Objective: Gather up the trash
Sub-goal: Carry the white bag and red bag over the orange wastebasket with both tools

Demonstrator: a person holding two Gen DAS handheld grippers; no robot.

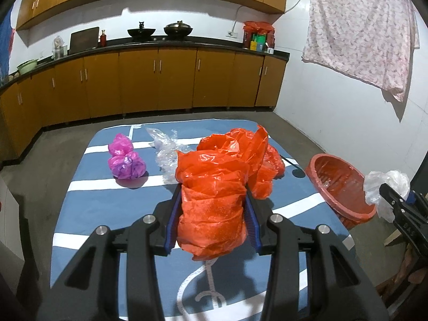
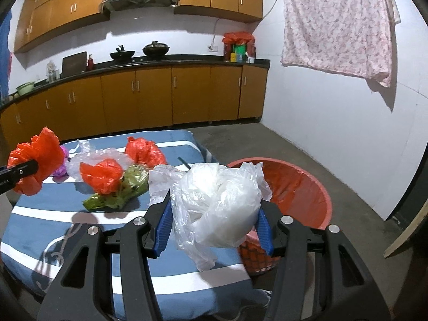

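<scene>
My left gripper (image 1: 212, 208) is shut on a crumpled orange plastic bag (image 1: 214, 203), held above the blue striped table cover (image 1: 101, 214); it also shows in the right wrist view (image 2: 37, 163). My right gripper (image 2: 214, 214) is shut on a white plastic bag (image 2: 219, 206), held near the rim of the red basket (image 2: 302, 187). That basket stands beside the table's right edge (image 1: 345, 184). On the table lie a pink bag (image 1: 124, 157), a clear bag (image 1: 165, 149), other orange bags (image 2: 103, 175) (image 2: 144, 151) and a green wrapper (image 2: 120, 194).
Wooden kitchen cabinets (image 1: 160, 80) with a dark counter run along the back wall, holding woks and bottles. A floral cloth (image 1: 358, 32) hangs on the white right wall. Grey floor lies around the table.
</scene>
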